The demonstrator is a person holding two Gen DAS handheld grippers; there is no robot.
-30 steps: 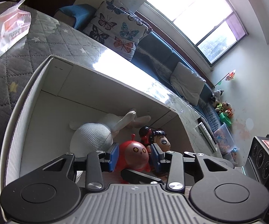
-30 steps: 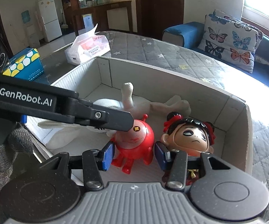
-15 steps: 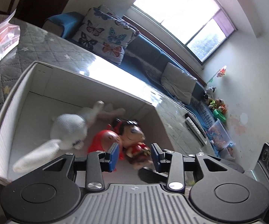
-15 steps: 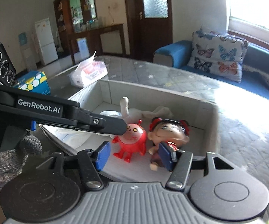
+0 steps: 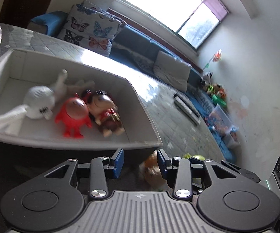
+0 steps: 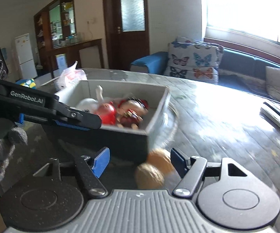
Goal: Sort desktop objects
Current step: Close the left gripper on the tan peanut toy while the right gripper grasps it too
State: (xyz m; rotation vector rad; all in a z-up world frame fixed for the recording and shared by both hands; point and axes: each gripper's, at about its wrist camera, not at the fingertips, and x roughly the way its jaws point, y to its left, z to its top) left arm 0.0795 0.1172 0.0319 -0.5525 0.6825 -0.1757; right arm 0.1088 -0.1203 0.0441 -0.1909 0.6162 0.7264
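I see my left hand-held gripper (image 5: 140,162) with its jaws apart and nothing between the blue pads (image 5: 118,161); it hangs in front of the near wall of the box (image 5: 62,142). My right hand-held gripper (image 6: 140,162) is also spread wide and holds nothing.

The box stands on the desk (image 6: 227,128), which has a grey quilted cover with small stars. Inside the box three toys lie close together. The white knitted rabbit (image 5: 40,102) is at the left side, with its ears toward the near wall. Just beside it is the red round toy (image 5: 75,114), lying on its back with the feet toward me. The doll (image 5: 106,110) with black hair and red clothes touches the red toy on its right side, and it lies next to the right wall of the box. From the right camera I see the same three toys: the rabbit (image 6: 88,103), the red toy (image 6: 108,113) and the doll (image 6: 133,111).

Outside the box, near its front right corner, a brown and orange thing (image 6: 155,168) lies on the desk between the fingers of the right gripper, not touched by them. It is blurred, so I cannot tell what it is. The left camera shows it too (image 5: 151,169).

A remote control (image 6: 277,117) lies well apart, at the far right of the desk.
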